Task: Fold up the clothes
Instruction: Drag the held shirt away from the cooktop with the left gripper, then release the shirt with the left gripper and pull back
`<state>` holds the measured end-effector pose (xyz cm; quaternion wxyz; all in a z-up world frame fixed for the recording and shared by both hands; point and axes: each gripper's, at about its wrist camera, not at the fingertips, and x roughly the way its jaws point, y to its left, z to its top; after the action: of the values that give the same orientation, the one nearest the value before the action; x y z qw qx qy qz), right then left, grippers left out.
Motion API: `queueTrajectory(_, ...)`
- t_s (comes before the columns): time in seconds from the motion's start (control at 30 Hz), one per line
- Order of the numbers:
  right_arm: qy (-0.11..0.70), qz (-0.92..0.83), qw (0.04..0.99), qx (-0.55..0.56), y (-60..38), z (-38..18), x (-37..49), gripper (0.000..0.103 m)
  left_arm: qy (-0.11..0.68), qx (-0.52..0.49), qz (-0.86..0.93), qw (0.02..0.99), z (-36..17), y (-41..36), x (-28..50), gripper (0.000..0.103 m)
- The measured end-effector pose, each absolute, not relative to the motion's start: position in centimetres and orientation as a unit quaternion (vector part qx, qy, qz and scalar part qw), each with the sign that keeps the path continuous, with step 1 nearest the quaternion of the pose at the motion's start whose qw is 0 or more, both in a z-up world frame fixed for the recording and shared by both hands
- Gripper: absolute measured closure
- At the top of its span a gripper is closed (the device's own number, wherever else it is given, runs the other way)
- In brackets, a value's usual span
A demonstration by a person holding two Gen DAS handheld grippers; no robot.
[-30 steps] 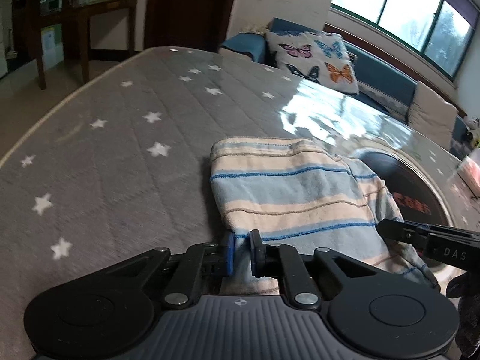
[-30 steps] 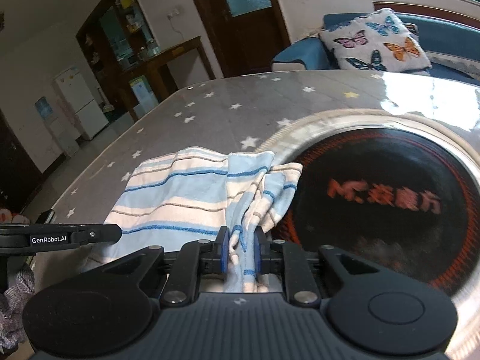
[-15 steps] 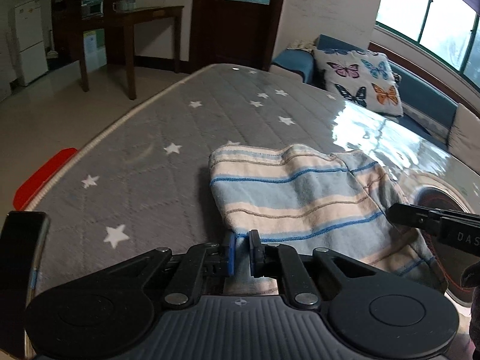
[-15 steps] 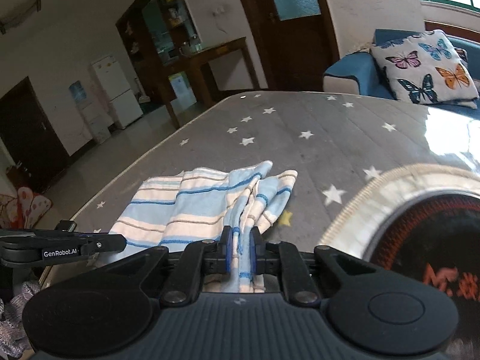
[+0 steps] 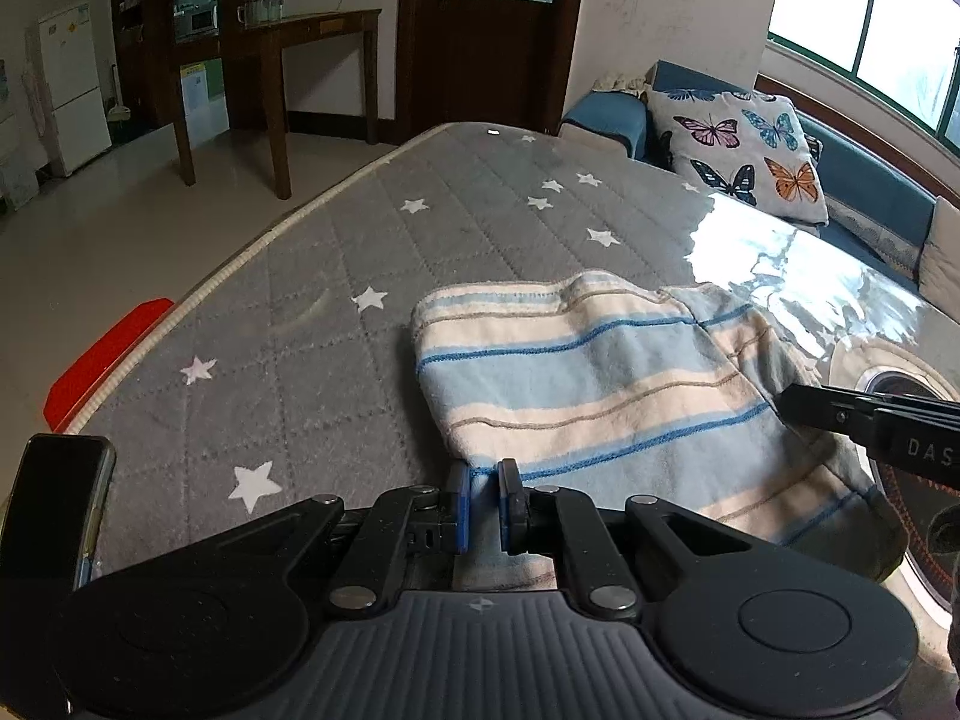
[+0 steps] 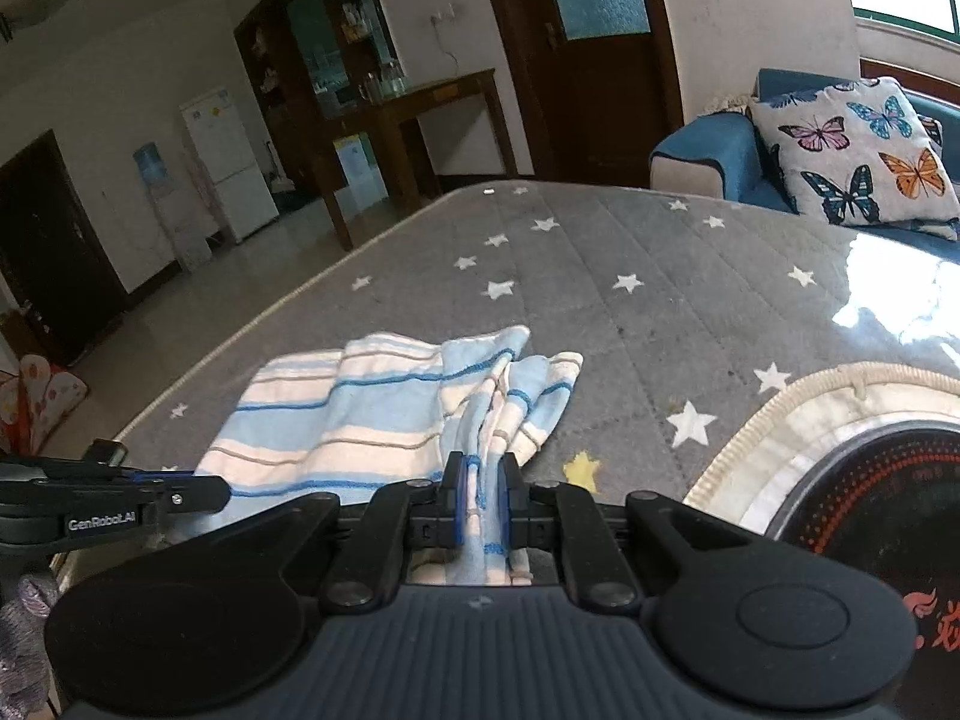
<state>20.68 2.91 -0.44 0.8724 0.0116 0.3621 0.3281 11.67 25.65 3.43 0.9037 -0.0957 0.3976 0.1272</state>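
Observation:
A blue, cream and tan striped garment (image 5: 600, 384) lies on the grey star-patterned table cover (image 5: 360, 276). My left gripper (image 5: 483, 495) is shut on the garment's near left corner. My right gripper (image 6: 485, 495) is shut on a bunched fold of the same garment (image 6: 372, 414) at its near right side. The cloth is stretched between the two grippers. The right gripper shows at the right edge of the left wrist view (image 5: 870, 426). The left gripper shows at the left of the right wrist view (image 6: 120, 495).
A round dark plate with red lettering (image 6: 870, 492) is set in the table at the right. A dark phone (image 5: 48, 516) lies near the table's near left edge. A red object (image 5: 102, 360) sits beyond the left edge. A sofa with a butterfly cushion (image 5: 744, 150) stands behind.
Both grippers have pulled the garment toward the near left of the table, away from the round plate. The cloth lies flatter and more stretched. Both grips have held.

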Motion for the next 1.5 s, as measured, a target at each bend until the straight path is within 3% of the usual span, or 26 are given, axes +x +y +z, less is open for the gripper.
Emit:
queueTrajectory(0.3, 0.373, 0.317, 0.872, -0.002, 2.9, -0.2, 20.4, 0.087, 0.406, -0.088, 0.128, 0.901, 3.0, 25.8, 11.5, 0.085)
queueTrajectory(0.4, 0.374, 0.317, 0.872, -0.008, 2.8, 0.2, 20.1, 0.087, 0.408, -0.083, 0.136, 0.899, 2.9, 25.9, 11.2, 0.063)
queueTrajectory(0.47, 0.375, 0.318, 0.871, -0.015, 2.6, 0.4, 19.8, 0.087, 0.406, -0.082, 0.138, 0.899, 2.9, 26.0, 10.8, 0.060)
queueTrajectory(0.53, 0.371, 0.320, 0.871, -0.026, 2.4, 0.6, 19.2, 0.087, 0.407, -0.083, 0.140, 0.899, 3.0, 26.1, 10.4, 0.051)
queueTrajectory(0.67, 0.370, 0.333, 0.867, -0.033, 1.9, 1.1, 18.1, 0.087, 0.406, -0.083, 0.137, 0.900, 3.1, 25.8, 9.3, 0.045)
queueTrajectory(0.73, 0.369, 0.342, 0.863, -0.039, 1.7, 1.4, 17.4, 0.087, 0.408, -0.082, 0.136, 0.899, 3.0, 25.6, 8.7, 0.035)
queueTrajectory(0.9, 0.363, 0.359, 0.858, -0.056, 1.2, 1.7, 15.1, 0.087, 0.409, -0.080, 0.133, 0.899, 2.8, 25.0, 7.3, 0.026)
queueTrajectory(1.5, 0.357, 0.363, 0.854, -0.104, 1.6, 0.4, 12.8, 0.085, 0.414, -0.071, 0.143, 0.896, 1.8, 25.1, 4.7, 0.014)
